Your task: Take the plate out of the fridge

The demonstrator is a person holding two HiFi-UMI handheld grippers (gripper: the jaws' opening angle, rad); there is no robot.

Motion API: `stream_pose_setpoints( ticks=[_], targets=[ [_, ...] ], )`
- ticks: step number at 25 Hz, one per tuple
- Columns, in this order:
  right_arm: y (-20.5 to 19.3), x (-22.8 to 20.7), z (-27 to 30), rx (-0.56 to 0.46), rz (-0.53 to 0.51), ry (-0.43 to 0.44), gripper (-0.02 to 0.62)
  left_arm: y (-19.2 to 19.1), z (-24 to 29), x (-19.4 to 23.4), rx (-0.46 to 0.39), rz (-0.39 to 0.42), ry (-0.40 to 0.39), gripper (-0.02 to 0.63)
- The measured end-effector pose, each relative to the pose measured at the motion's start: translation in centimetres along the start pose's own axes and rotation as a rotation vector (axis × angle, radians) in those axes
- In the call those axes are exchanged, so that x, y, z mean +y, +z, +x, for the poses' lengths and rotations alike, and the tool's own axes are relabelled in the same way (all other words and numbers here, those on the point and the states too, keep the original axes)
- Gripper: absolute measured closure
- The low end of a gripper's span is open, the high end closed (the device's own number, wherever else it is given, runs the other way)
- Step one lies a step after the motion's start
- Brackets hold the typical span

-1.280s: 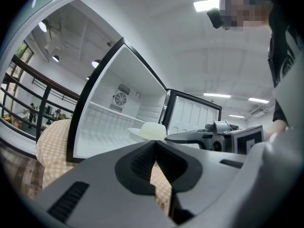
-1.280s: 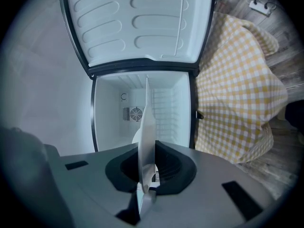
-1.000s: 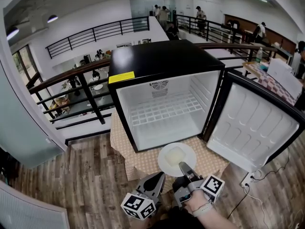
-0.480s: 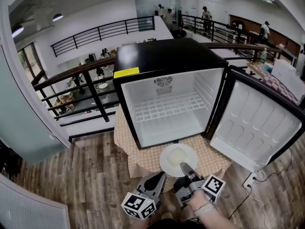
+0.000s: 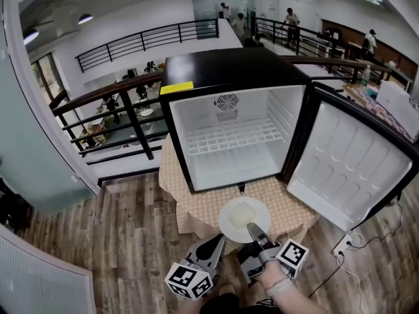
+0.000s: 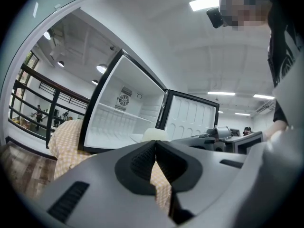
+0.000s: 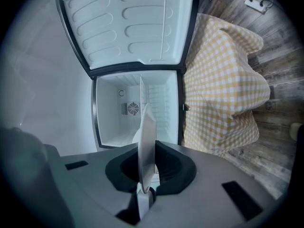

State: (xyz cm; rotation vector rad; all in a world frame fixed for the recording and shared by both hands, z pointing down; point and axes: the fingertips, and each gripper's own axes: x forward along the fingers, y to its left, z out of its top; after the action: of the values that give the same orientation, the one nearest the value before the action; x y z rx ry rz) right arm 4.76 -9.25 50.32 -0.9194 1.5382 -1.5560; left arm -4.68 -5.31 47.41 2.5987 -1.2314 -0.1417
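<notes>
Plate [image 5: 228, 229] now farther from fridge [image 5: 229, 67], whose yellow label [image 5: 177, 87] looks illegible.

Near rim of the plate [image 5: 226, 226] beneath the right tongs [image 5: 251, 227]; pale lump [image 5: 241, 212] on it of unclear kind.

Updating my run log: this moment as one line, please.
right hand-held gripper: shut on plate | left hand-held gripper: shut, empty | plate: outside fridge | fridge door: open

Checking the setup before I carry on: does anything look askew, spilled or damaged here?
Nothing is spilled. The plate looks level in the right gripper, clear of the fridge, whose door stands wide open.
</notes>
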Motion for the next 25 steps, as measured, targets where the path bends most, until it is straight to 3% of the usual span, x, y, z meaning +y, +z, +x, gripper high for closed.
stream_pose_setpoints(
  ticks=[21,25],
  targets=[
    [-0.3,0.1,-10.7,-0.012,0.006,-0.003,0.549,-1.1,-3.8,-8.6,-0.018,0.008,-0.001,0.597],
    [-0.4,0.0,-12.1,-0.011,0.004,-0.007,0.549,-1.3,-4.5,-9.8,-0.008,0.04,0.0,0.597]
  ],
)
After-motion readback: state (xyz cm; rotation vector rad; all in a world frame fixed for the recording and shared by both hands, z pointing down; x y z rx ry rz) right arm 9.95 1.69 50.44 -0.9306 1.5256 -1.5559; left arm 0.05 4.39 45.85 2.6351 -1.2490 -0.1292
